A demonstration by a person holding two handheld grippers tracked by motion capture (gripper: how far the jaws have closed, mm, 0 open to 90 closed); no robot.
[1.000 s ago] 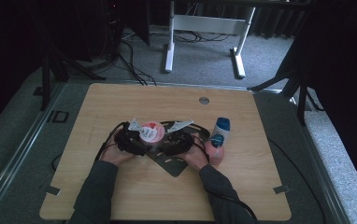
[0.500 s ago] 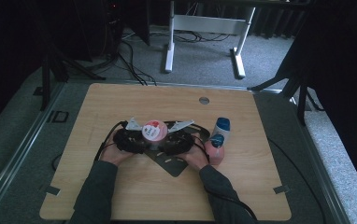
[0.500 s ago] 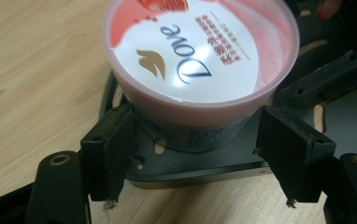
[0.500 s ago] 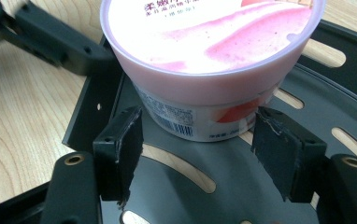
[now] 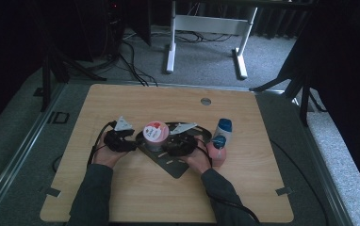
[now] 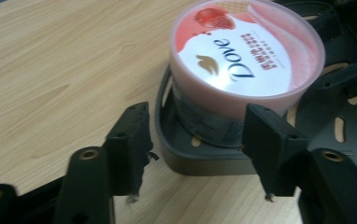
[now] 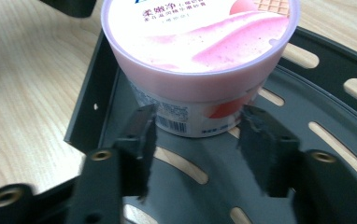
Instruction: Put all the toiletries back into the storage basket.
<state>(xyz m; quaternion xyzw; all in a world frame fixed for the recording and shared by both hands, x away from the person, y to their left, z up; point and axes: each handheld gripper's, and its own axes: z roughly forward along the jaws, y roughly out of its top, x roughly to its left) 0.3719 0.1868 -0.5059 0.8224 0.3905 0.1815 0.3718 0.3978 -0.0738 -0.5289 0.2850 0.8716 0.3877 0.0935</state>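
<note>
My left claw [image 6: 193,154] and right claw [image 7: 195,140] have just been closing on the ice-cream tub [image 5: 153,135], which stands on a dark slotted tray [image 5: 175,167] on the wooden counter [image 5: 135,101]. Both are half open, pads not yet pressing. I'd squeeze below the glossy pink lid's rim; the round wall looks thin.

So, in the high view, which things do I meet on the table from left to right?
Left hand-held gripper → pink-lidded Dove tub → right hand-held gripper → pink bottle with blue cap.
</note>
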